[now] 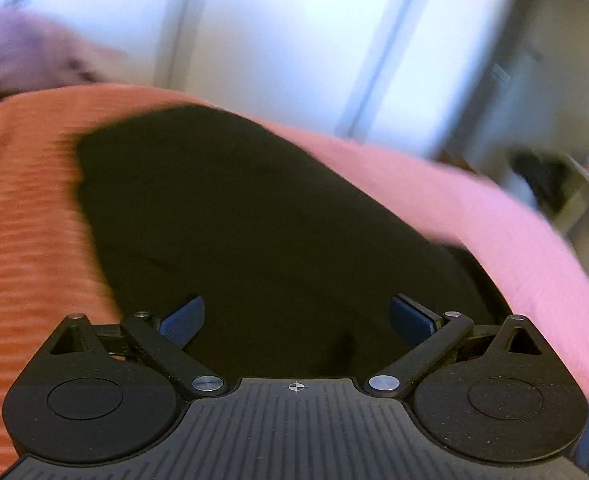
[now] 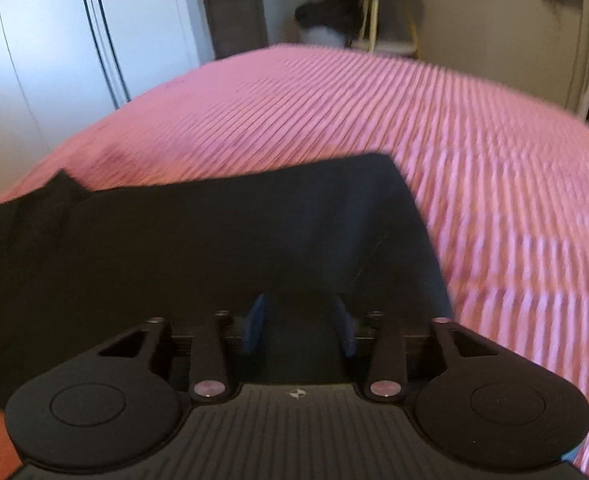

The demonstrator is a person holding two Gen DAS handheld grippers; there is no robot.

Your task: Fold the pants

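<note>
Left wrist view: the left gripper (image 1: pixel 297 318) has its jaws spread wide and empty, with the black pants (image 1: pixel 230 216) lying flat just ahead of and beneath them on the pink bedspread (image 1: pixel 474 216). Right wrist view: the right gripper (image 2: pixel 300 322) shows its jaws partly apart, nothing pinched, and the pants (image 2: pixel 214 240) spread directly ahead, one squared corner beyond them to the right. A fold looks freshly laid; next comes choosing a new edge to grasp.
</note>
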